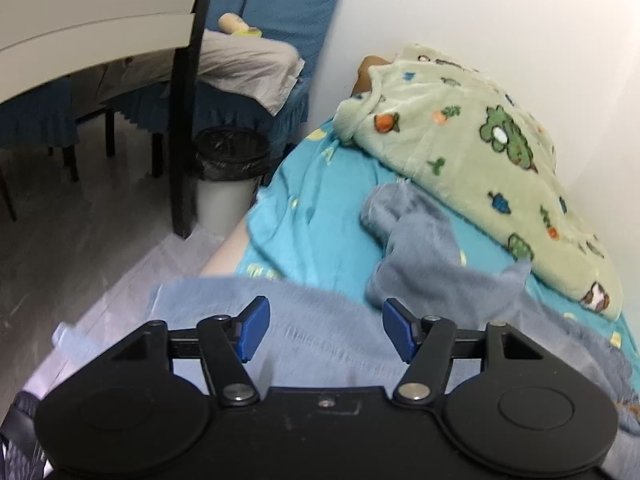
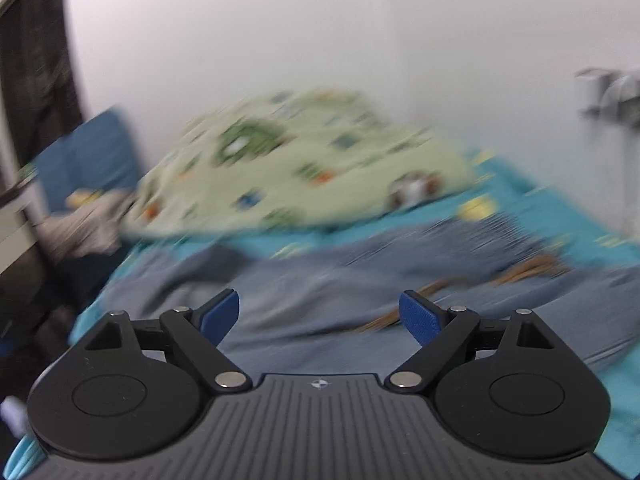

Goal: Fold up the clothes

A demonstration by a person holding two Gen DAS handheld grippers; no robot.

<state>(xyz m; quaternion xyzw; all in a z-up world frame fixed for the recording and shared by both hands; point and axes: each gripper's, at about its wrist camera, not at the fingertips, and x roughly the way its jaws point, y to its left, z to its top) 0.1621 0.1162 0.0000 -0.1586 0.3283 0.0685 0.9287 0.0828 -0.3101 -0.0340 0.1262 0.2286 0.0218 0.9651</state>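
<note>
A grey-blue garment [image 1: 416, 240] lies spread and rumpled on the turquoise bed sheet [image 1: 316, 208]; its near part runs under my left gripper [image 1: 325, 330], which hovers just above it, open, with nothing between the blue pads. In the blurred right wrist view the same grey-blue garment [image 2: 320, 280] covers the bed in front of my right gripper [image 2: 318, 316], which is open and holds nothing. A thin brown cord [image 2: 440, 292] lies across the cloth near the right finger.
A green cartoon-print blanket [image 1: 480, 152] is heaped along the white wall behind the garment. Off the bed's left edge stand a bin with a black liner [image 1: 230, 160], a dark table leg [image 1: 186, 120] and blue-covered chairs [image 1: 280, 24] holding beige cloth.
</note>
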